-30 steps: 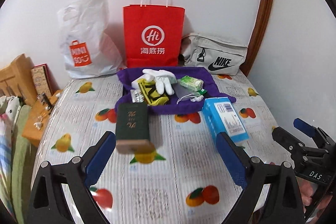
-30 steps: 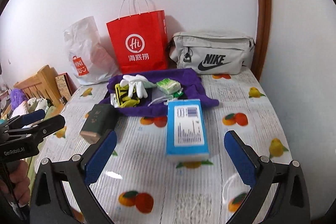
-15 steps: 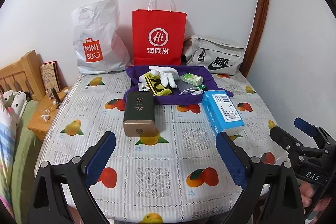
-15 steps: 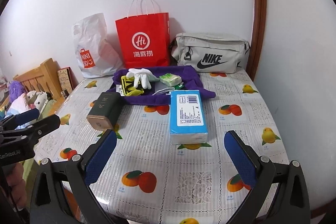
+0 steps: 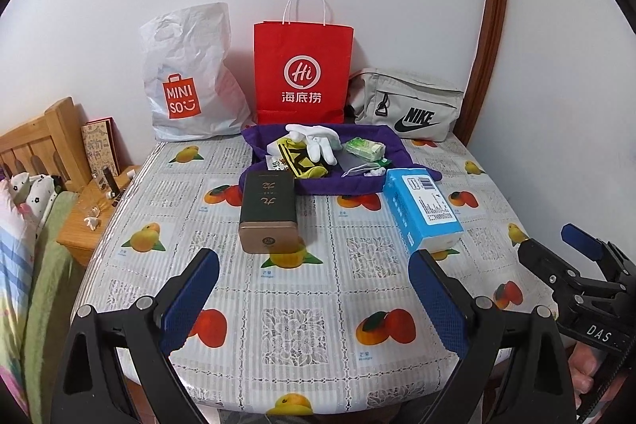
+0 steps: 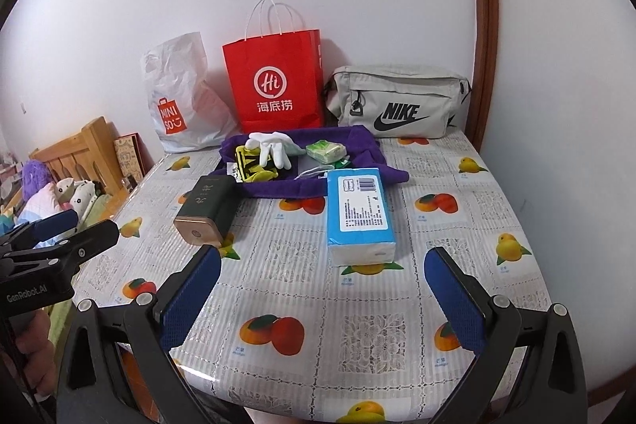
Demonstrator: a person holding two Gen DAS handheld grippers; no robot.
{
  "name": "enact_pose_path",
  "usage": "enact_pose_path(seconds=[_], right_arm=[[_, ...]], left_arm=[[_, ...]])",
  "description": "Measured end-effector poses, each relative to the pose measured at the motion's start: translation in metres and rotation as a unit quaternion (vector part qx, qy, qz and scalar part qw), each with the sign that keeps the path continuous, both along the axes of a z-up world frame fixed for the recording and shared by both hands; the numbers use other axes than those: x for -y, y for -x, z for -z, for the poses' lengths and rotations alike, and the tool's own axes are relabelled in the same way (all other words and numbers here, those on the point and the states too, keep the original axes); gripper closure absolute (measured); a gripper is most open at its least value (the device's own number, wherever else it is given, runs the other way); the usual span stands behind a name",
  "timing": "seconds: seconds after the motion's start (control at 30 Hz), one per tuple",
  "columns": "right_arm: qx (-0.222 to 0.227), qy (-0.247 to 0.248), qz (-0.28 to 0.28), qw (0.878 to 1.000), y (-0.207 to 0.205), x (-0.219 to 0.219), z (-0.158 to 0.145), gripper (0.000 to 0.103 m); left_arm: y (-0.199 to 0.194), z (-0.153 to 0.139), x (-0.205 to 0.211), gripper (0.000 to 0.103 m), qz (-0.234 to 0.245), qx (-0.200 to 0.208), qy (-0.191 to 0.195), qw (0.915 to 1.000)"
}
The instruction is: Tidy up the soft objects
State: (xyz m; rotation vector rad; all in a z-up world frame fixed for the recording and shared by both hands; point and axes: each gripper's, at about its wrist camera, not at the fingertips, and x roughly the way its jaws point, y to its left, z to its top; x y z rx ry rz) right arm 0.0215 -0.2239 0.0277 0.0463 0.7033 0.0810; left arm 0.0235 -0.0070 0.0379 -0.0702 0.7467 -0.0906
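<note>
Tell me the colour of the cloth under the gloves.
Purple cloth; the right wrist view shows it best.

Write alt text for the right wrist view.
An open right claw hovers empty over a fruit-print table, facing a blue tissue pack, a dark green box and a purple cloth holding white gloves.

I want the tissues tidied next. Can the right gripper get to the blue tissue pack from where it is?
Probably yes. The right gripper is open and empty, and the blue tissue pack lies straight ahead of it on the table, with only bare tablecloth between them. The dark green box sits off to the left, apart.
</note>
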Motion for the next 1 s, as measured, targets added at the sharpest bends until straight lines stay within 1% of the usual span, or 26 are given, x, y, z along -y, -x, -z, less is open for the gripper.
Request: enact_pose_path(seconds=[0.43,1.0], right_arm=[[0.002,-0.007,-0.005,1.000,0.0043,0.0007,-0.0025,0.002],[0.002,-0.002,-0.005,1.000,0.0049,0.0002,-0.0061,0.002]], left_arm=[[0.0040,-0.0021,0.0011,0.006,-0.002,0.003,-0.005,1.0000],[0.0059,-0.0056,0.0019,0.007,0.001,0.006,-0.007,1.0000]])
